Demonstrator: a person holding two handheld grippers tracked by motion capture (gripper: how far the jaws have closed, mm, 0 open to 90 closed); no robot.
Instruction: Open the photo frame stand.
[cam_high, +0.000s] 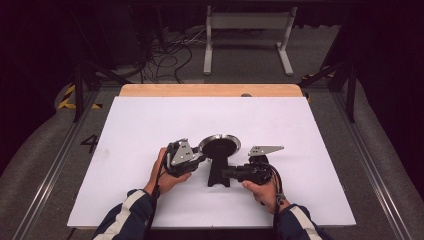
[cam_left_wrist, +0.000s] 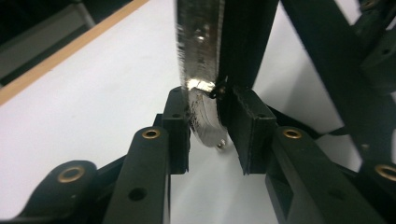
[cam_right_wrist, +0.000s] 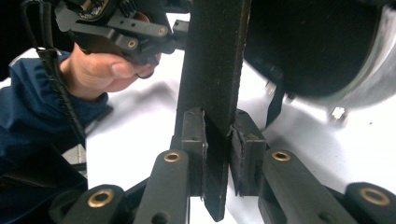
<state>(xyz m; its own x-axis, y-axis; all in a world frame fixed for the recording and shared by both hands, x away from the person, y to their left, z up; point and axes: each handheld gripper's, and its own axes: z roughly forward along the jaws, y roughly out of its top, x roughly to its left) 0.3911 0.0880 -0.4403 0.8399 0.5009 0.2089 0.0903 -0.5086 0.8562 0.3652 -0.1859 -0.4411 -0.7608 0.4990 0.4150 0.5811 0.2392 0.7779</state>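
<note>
A round disc with a shiny metal rim and a black face sits atop a black stand on the white tabletop. My left gripper comes in from the left, and in the left gripper view its pads clamp the disc's edge, metal on one side and black on the other. My right gripper reaches from the right. In the right gripper view it is shut on the stand's flat black upright, with the disc above right and the left gripper beyond.
A wooden strip borders the table's far edge. Behind it on the floor stand a white frame and loose cables. Metal rails run along both sides of the table.
</note>
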